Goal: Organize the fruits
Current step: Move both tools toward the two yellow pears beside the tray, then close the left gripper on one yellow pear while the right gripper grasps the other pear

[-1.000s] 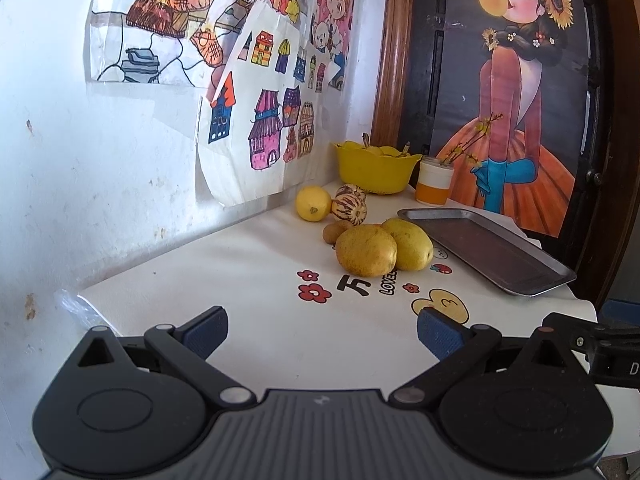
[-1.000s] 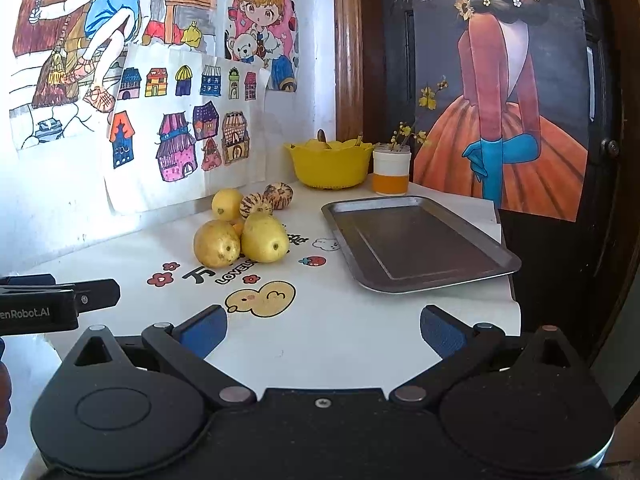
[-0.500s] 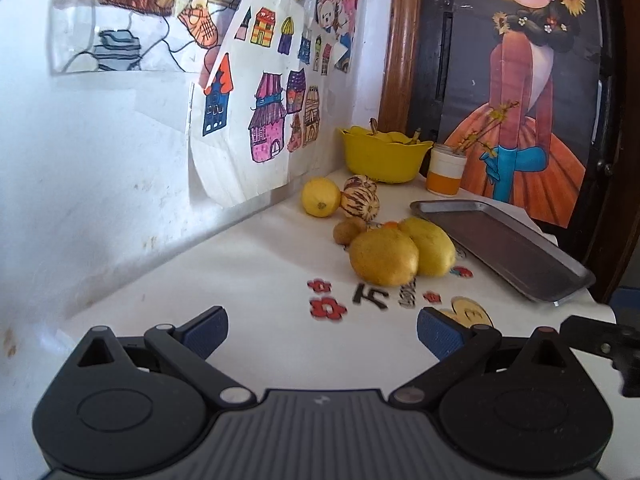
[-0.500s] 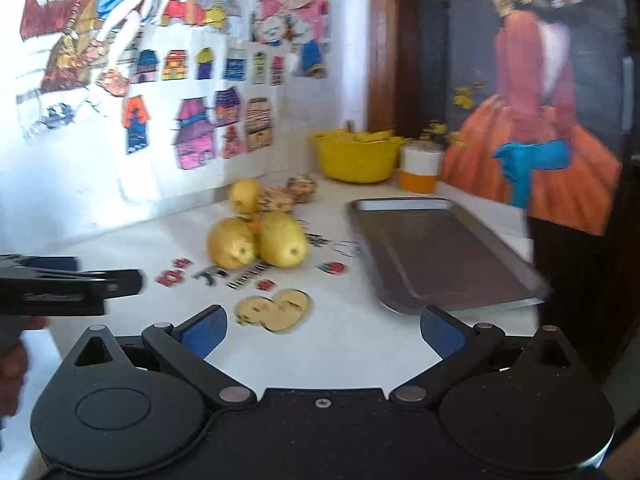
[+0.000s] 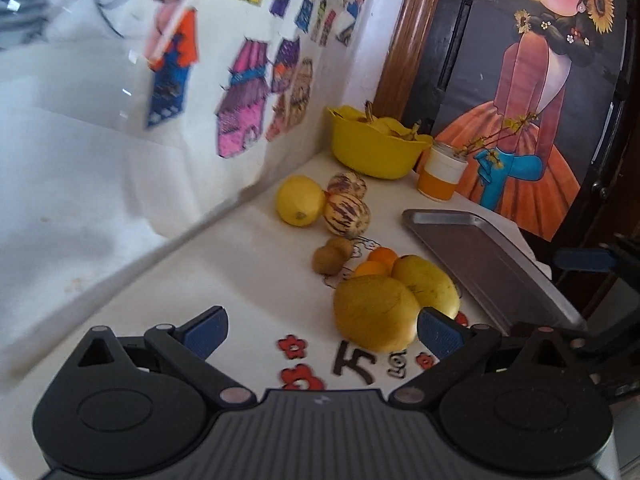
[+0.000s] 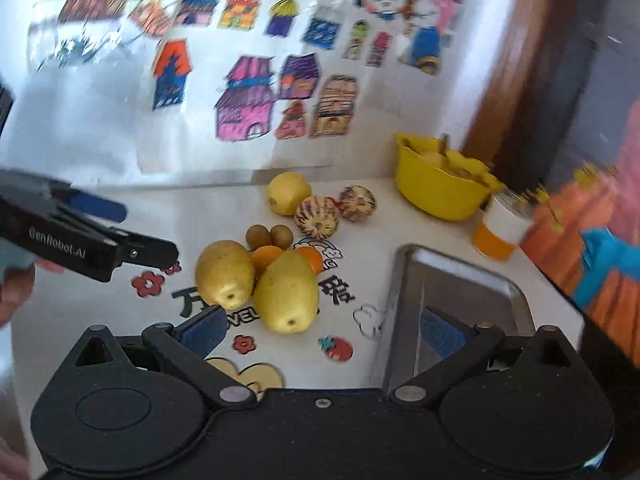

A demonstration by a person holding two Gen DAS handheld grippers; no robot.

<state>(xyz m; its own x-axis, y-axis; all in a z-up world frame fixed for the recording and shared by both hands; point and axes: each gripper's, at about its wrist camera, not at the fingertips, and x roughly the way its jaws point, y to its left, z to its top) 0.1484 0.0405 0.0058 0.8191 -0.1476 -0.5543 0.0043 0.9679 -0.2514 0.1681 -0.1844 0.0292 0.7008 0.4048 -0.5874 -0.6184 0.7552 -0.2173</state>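
Fruits lie in a cluster on the white table: two big yellow mangoes (image 5: pixel 376 312) (image 6: pixel 286 296), two small oranges (image 5: pixel 382 258), two brown kiwis (image 5: pixel 332 256), two striped melons (image 5: pixel 346 214) and a lemon (image 5: pixel 300 205). A metal tray (image 5: pixel 488 264) lies to their right, also in the right wrist view (image 6: pixel 460 288). My left gripper (image 5: pixel 322 330) is open and empty, just short of the nearest mango. My right gripper (image 6: pixel 322 330) is open and empty, above the mangoes and the tray's left rim.
A yellow bowl (image 5: pixel 372 150) with peels and an orange-and-white cup (image 5: pixel 442 174) stand at the back. The wall with drawings runs along the left. The left gripper's body (image 6: pixel 88 240) shows at the left of the right wrist view.
Both grippers have moved forward and closer to the fruit cluster. The right gripper has tilted down over the mangoes and tray. Nothing was taken hold of.
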